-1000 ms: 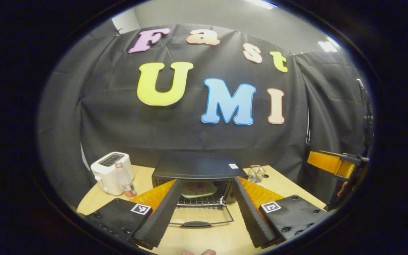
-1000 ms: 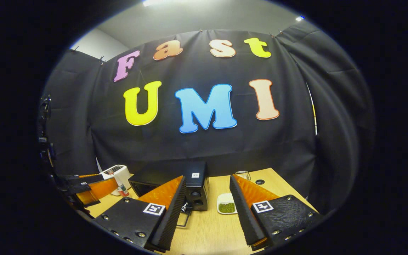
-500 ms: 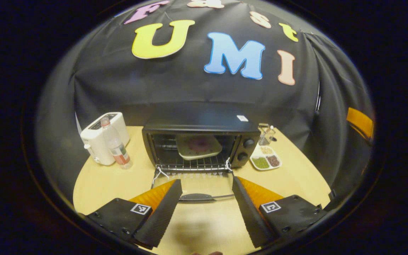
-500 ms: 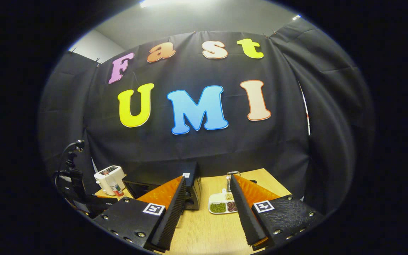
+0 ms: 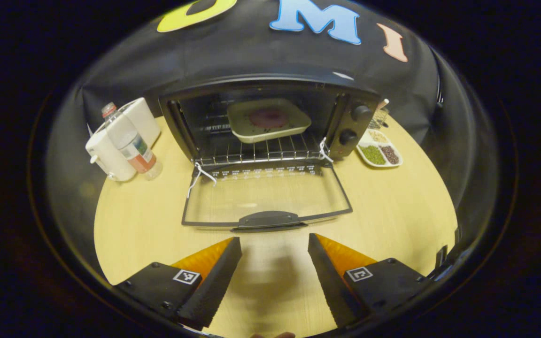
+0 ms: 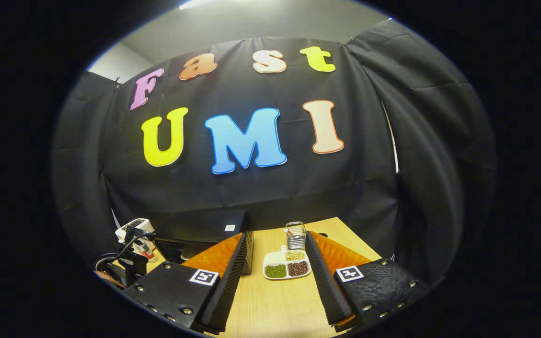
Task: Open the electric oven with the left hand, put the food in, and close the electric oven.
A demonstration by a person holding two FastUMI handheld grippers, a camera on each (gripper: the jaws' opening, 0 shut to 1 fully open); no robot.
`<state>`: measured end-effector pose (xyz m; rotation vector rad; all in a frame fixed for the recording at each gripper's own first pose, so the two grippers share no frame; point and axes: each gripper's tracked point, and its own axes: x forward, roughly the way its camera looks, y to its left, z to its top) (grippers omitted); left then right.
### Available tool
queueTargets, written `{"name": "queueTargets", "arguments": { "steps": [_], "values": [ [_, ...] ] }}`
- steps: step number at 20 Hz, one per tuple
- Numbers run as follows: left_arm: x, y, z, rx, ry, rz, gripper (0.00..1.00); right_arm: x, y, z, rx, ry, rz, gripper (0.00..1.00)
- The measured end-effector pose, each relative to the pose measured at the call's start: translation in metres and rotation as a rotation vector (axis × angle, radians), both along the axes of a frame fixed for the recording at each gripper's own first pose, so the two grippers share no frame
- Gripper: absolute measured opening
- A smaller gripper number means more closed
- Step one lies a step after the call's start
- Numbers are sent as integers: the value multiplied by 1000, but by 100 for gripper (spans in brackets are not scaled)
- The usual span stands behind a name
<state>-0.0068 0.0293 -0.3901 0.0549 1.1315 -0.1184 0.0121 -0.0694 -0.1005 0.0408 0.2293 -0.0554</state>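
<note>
Oven (image 5: 345,101): black countertop unit, upper centre of the left gripper view, on a pale wood table. Two round knobs stacked on its right-hand panel. Door (image 5: 266,197): glass pane in a dark frame, dropped fully open and lying flat toward the lower middle of the frame, dark handle along its near edge. Wire rack (image 5: 261,151) inside.

Food (image 5: 268,118): dark reddish round patch in a pale shallow square tray (image 5: 247,134), resting on the rack inside the cavity.

Open tabletop (image 5: 392,211) before lowered oven door (image 5: 266,197). Oven mouth (image 5: 256,117) unblocked, rack holding a tray (image 5: 268,119). Flanking: bottle (image 5: 129,141) and toaster (image 5: 120,134) on one side, divided dish (image 5: 379,152) on the other.
</note>
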Motion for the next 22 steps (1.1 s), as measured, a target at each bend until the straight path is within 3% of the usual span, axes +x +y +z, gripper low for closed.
{"name": "queueTargets", "arguments": {
  "steps": [6, 13, 17, 22],
  "values": [
    [1, 7, -45, 17, 140, 20, 97, -3, -17, -11, 3, 40, -44, 78],
    [10, 7, -67, 31, 215, 35, 100, -8, -32, -16, 2, 58, -96, 77],
    [11, 7, -69, 30, 217, 29, 96, -7, -35, -15, 2, 58, -116, 78],
    [9, 7, -52, 26, 183, 24, 100, -14, -37, -11, 12, 39, -136, 78]
  ]
}}
